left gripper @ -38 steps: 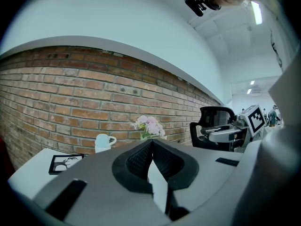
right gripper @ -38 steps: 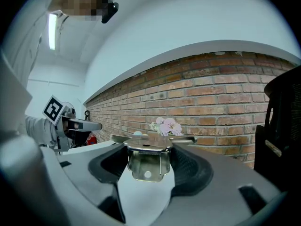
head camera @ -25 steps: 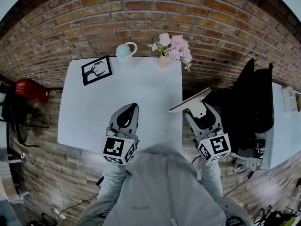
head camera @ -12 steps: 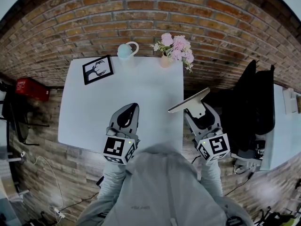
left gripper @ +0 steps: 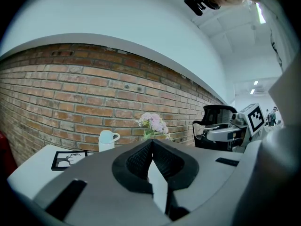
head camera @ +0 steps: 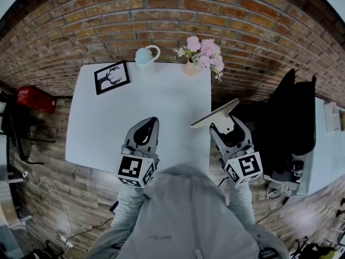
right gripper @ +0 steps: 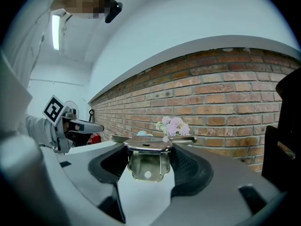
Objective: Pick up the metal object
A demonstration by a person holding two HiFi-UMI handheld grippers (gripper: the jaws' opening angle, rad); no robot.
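Count: two claws, my left gripper (head camera: 146, 132) and my right gripper (head camera: 222, 124); one metal object (right gripper: 146, 166); one table (head camera: 161, 99); one mug (head camera: 143, 57); one frame (head camera: 111, 77); one bunch of flowers (head camera: 204, 53).
Metal object: silvery, with a thin flat plate on top and a folded tab below that has one round hole.
Position: between my right jaws, over the table's right edge in the head view.
Right gripper: clamped on the folded tab's sides.
Left gripper: jaws pressed together with nothing between them, over the table's near part.
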